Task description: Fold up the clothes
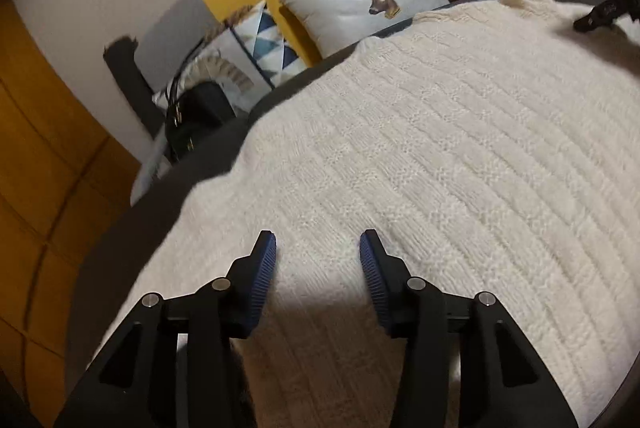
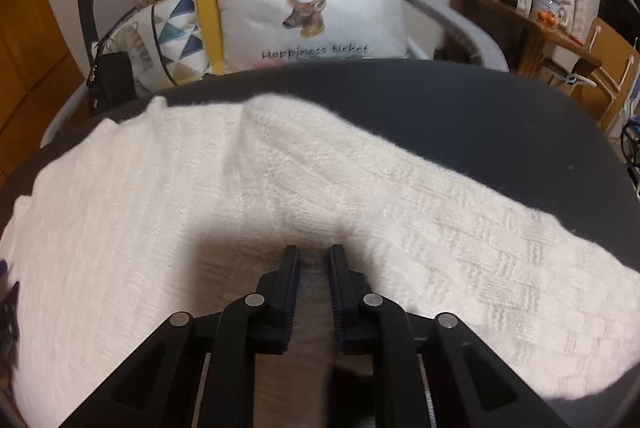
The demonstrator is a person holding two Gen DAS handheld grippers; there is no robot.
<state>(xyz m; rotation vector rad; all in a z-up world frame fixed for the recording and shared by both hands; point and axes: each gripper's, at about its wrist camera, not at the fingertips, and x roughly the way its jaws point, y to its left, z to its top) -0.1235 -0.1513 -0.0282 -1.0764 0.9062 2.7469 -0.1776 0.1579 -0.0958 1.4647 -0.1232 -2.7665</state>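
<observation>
A cream knitted sweater (image 1: pixel 440 155) lies spread flat over a dark grey table (image 1: pixel 208 155). My left gripper (image 1: pixel 318 248) hovers over its near part, open, with only the flat knit showing beneath the blue pads. In the right wrist view the sweater (image 2: pixel 140 207) has one sleeve (image 2: pixel 500 248) stretched out to the right. My right gripper (image 2: pixel 314 256) sits low over it near the shoulder, its jaws nearly together with shadowed knit bunched in the narrow gap. From the left wrist view the right gripper (image 1: pixel 592 17) shows as a dark tip at the sweater's far end.
Behind the table stands a sofa with a deer pillow (image 2: pixel 312 11) and a triangle-pattern pillow (image 2: pixel 176 23). A black bag (image 1: pixel 196 115) leans at its left end. A wooden side table (image 2: pixel 532 23) with cups and boxes stands at the right. Bare table (image 2: pixel 480 115) lies beyond the sleeve.
</observation>
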